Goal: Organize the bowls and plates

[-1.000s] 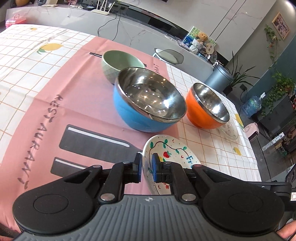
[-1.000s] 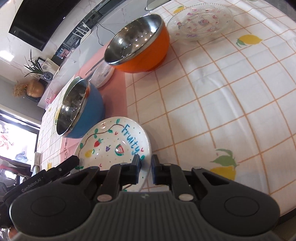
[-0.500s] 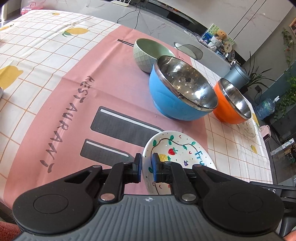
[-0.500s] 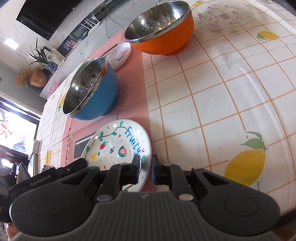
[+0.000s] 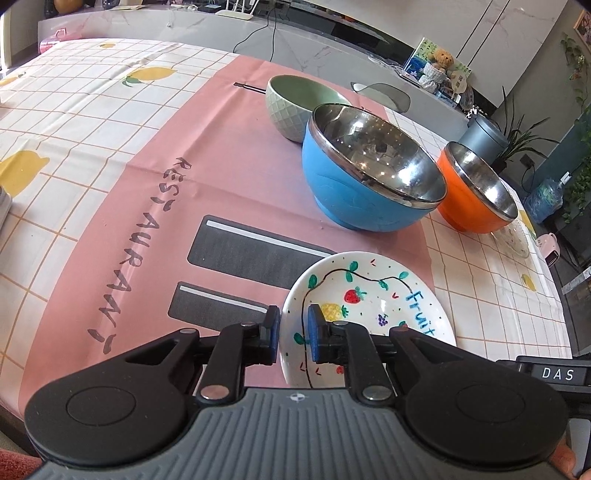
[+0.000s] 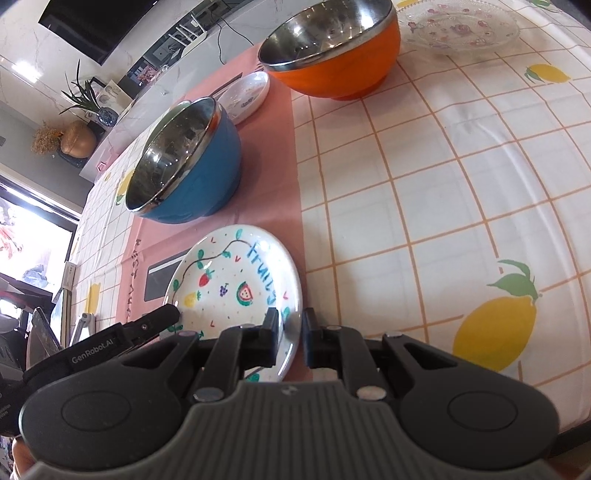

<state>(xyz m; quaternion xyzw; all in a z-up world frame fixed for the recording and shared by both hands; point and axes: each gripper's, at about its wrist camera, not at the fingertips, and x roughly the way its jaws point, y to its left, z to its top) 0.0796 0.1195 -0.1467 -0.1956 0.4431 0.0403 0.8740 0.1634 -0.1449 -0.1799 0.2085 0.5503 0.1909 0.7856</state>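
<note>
A white plate painted with fruit and the word "Fruity" (image 5: 373, 306) (image 6: 236, 284) is held near the table's front edge by both grippers. My left gripper (image 5: 293, 334) is shut on its left rim. My right gripper (image 6: 290, 338) is shut on its right rim. Behind it stand a blue steel-lined bowl (image 5: 369, 173) (image 6: 184, 162), an orange steel-lined bowl (image 5: 476, 192) (image 6: 332, 51) and a pale green bowl (image 5: 299, 103). A clear glass plate (image 6: 461, 27) lies at the far right. A small white dish (image 6: 245, 96) lies behind the blue bowl.
The table has a lemon-print checked cloth (image 6: 443, 184) with a pink "RESTAURANT" mat (image 5: 129, 206) on it. A grey bin (image 5: 482, 136) and plants stand beyond the far edge. The left gripper's body (image 6: 110, 339) shows in the right wrist view.
Both grippers have kept their hold on the plate while shifting with it; the views have swung and the bowls now appear slightly farther from the plate.
</note>
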